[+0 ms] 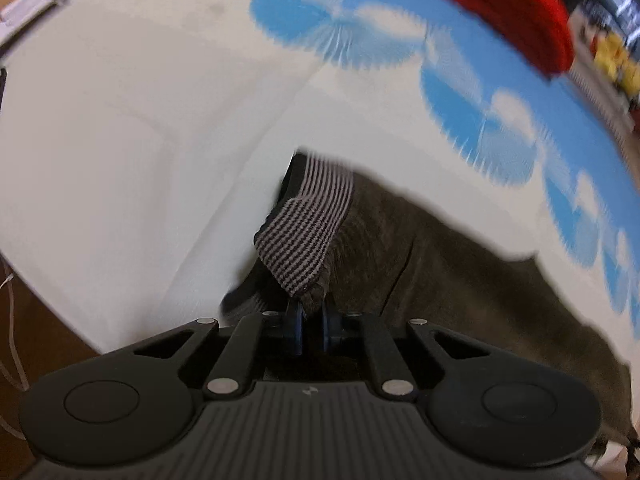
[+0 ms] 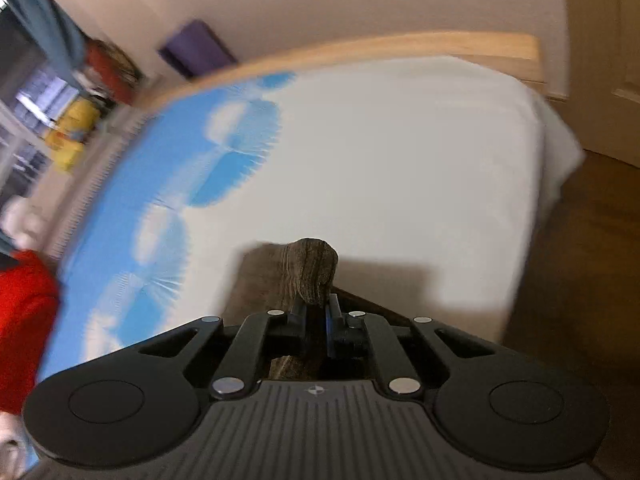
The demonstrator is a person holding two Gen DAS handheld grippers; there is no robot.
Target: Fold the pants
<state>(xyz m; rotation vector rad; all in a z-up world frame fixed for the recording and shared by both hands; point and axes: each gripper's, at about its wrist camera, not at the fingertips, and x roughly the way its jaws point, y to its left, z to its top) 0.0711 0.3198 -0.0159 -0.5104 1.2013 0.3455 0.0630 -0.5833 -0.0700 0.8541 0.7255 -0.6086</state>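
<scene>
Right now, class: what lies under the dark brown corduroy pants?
The dark brown corduroy pants lie on a white sheet with blue prints. The sheet directly beneath them is covered by the fabric.

Motion blur smears the blue-patterned bedsheet (image 1: pixel 460 92) and the red garment (image 1: pixel 516 16), which the top edge cuts off. The pants (image 1: pixel 440 272) run out of frame at lower right. In the right wrist view, the shelf clutter (image 2: pixel 72 136) is too blurred to identify, and a fold of the pants (image 2: pixel 310 276) hides the right tool's fingertips.
</scene>
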